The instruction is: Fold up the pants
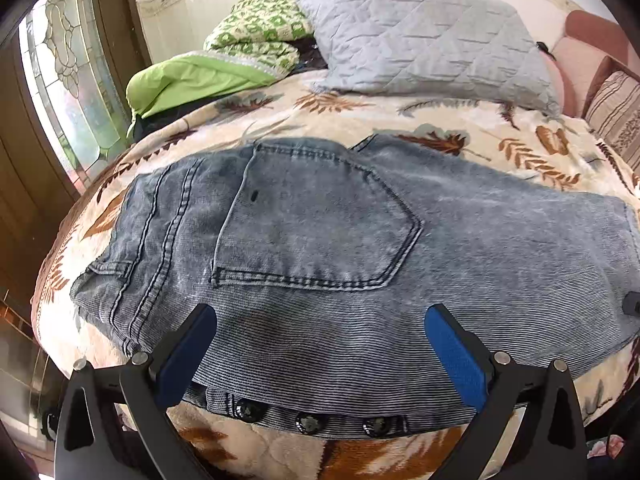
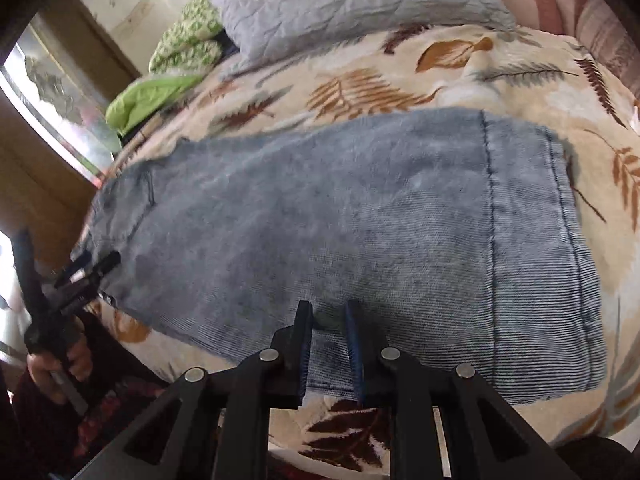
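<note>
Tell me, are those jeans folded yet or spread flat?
Folded already: the jeans lie doubled on the bedspread, leg hem at one end, waist buttons peeking from underneath.

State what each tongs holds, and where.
Left tongs open, holding nothing. Right tongs shut at the jeans' near edge; a grip on it cannot be told.

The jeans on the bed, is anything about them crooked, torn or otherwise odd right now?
Nothing stands out. The jeans lie flat on the leaf-print blanket, back pocket up, with no tear visible. The hem end looks square. The only mark is a small dark spot on the pocket, too small to identify.
</note>
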The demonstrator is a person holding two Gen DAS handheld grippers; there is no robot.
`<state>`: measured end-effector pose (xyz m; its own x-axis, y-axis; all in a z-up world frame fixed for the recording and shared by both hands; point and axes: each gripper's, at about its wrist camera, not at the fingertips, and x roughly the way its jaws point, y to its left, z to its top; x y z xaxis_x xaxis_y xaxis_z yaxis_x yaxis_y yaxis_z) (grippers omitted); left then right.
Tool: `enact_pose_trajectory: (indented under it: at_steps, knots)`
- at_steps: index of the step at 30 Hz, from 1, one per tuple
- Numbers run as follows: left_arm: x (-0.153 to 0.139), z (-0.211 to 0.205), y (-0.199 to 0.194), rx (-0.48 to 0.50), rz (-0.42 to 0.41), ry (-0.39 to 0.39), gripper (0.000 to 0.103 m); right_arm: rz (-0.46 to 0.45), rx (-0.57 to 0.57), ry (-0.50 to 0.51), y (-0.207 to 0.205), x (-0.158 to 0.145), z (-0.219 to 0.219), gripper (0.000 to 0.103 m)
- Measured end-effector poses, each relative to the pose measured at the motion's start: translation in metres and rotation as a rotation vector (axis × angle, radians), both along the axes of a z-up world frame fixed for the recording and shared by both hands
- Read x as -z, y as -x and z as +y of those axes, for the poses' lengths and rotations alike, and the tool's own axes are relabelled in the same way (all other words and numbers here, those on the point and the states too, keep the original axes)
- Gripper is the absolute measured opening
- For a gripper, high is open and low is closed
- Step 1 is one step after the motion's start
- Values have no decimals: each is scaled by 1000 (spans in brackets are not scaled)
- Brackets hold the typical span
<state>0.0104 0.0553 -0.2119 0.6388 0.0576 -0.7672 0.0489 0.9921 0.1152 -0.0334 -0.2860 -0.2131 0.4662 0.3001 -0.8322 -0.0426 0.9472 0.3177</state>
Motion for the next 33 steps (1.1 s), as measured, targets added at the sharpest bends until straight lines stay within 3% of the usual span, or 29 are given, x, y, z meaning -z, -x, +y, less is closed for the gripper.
enact_pose_trajectory:
  at_steps: [3,7,11,13,15,21,28,33]
  knots:
    - [4,2,-3,-14,22,-7,103,-5,-4,2,1,0,0,20]
    - [-4,17,-5,-64,-6,28,103,-19,14,-64,0,-2,-5,20]
    - [-15,71,-9,-277,-47,145,103,-78,-17,-85,0,-9,3,20]
    - [-7,98,-12,-371,-5,225,103,-77,-39,-92,-1,-8,10,20]
    - [4,113,-16,-440,53,232,103,-69,-63,-94,-3,-5,18,20]
    - [12,110,-15,-410,73,186,103,-58,-117,-44,-9,4,40,20]
    - [15,111,-14,-420,99,178,103,-8,-96,-151,-10,11,24,22]
    - [13,99,-14,-395,110,92,103,0,-112,-135,-7,11,26,22]
